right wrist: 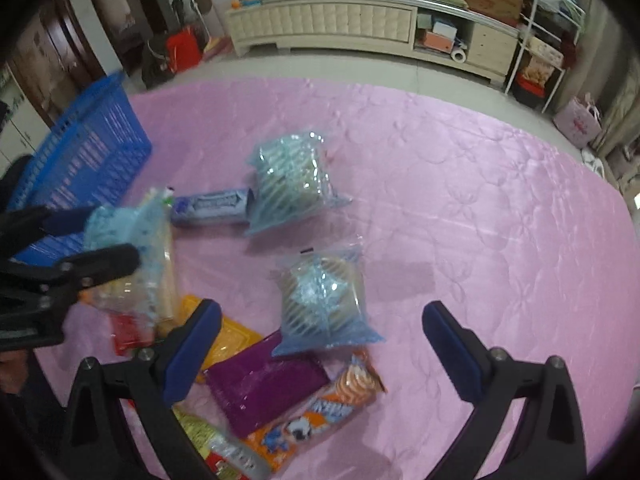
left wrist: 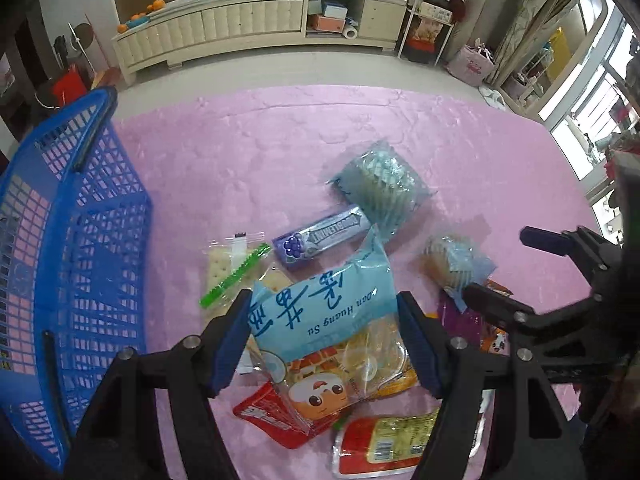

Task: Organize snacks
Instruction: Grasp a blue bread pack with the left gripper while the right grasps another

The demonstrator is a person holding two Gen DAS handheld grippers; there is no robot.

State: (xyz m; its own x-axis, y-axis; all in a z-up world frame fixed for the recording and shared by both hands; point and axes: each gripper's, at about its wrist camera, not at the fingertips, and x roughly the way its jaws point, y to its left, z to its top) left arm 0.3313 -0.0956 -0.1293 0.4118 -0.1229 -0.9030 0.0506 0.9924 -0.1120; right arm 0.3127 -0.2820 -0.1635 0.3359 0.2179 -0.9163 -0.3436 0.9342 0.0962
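Observation:
My left gripper point(left wrist: 324, 340) is shut on a light blue snack packet point(left wrist: 324, 308) with blue Chinese writing and holds it above the pile. It shows blurred in the right wrist view point(right wrist: 132, 240). My right gripper point(right wrist: 322, 344) is open and empty, its fingers either side of a blue striped cake packet point(right wrist: 324, 300) and a purple packet point(right wrist: 264, 388). The blue plastic basket point(left wrist: 80, 240) stands to the left on the pink cloth point(left wrist: 240, 152).
Loose snacks lie on the cloth: a second striped cake packet point(right wrist: 292, 180), a blue gum pack point(left wrist: 320, 236), a cracker bag with a green seal point(left wrist: 236, 268), an orange packet point(right wrist: 316, 412), a red packet point(left wrist: 276, 416). A cream cabinet point(left wrist: 256, 24) stands beyond the table.

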